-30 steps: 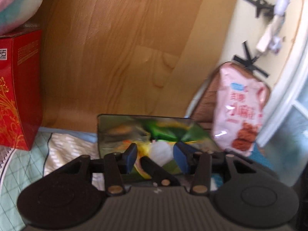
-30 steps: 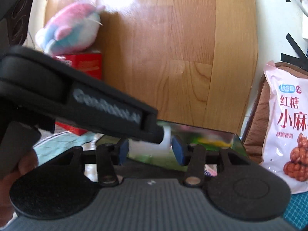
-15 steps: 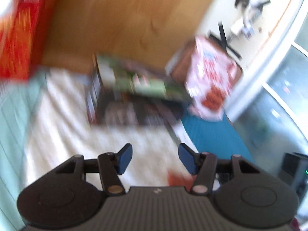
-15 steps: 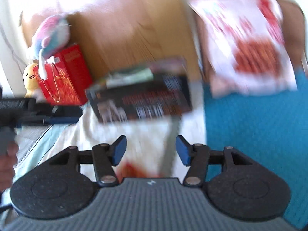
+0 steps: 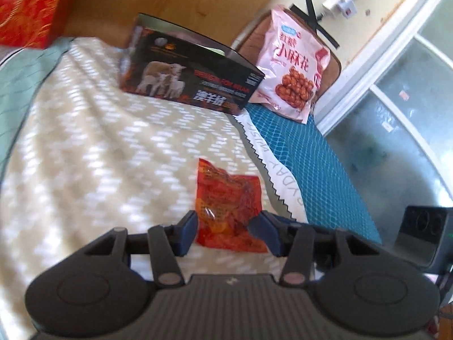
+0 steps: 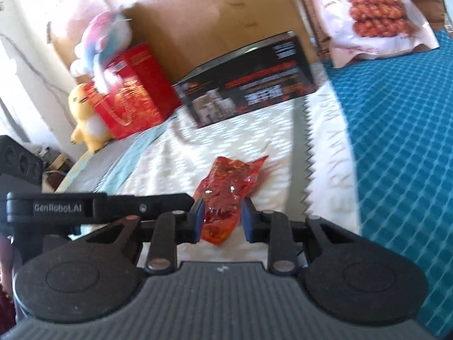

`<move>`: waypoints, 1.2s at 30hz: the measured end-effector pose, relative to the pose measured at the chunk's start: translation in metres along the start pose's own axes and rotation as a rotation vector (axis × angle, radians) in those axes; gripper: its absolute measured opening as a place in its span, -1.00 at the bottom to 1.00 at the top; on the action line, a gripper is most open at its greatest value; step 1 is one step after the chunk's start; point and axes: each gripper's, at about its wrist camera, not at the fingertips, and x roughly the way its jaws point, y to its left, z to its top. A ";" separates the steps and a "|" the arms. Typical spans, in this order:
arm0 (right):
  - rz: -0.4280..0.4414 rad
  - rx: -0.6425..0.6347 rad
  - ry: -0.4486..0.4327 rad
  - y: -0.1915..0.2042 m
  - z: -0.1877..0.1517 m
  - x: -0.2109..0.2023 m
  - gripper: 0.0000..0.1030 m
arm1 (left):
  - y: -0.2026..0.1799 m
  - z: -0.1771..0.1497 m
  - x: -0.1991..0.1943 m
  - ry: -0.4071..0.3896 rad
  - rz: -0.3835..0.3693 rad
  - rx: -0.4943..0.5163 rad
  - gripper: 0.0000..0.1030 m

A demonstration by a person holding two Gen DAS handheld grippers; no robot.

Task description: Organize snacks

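- Left tongs [image 5: 228, 233] spread, red snack packet [image 5: 228, 204] btwn tips.
- Right tongs [image 6: 222, 219] spread, flanking same packet.
- Black box [image 5: 192, 82] beside pink bag [image 5: 294, 65].

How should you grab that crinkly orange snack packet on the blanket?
Pinch the orange snack packet across its narrow width, near the crinkled middle, coming down from above. It lies flat on the blanket, so sliding under an edge is hard. The left gripper already straddles its near end, jaws open.

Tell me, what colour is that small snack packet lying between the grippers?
The packet is glossy red-orange, partly see-through. It shows best in the left wrist view.
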 end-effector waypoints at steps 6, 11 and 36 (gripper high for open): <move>0.116 -0.081 0.069 0.031 -0.014 0.002 -0.43 | 0.015 -0.013 -0.038 -0.062 0.004 -0.026 -0.09; 0.247 -0.216 0.172 0.068 -0.034 0.012 -0.40 | 0.037 -0.010 -0.049 -0.088 0.054 -0.091 -0.08; 0.153 -0.189 0.097 0.053 -0.027 0.010 -0.79 | 0.035 -0.032 -0.046 -0.004 -0.111 -0.128 -0.68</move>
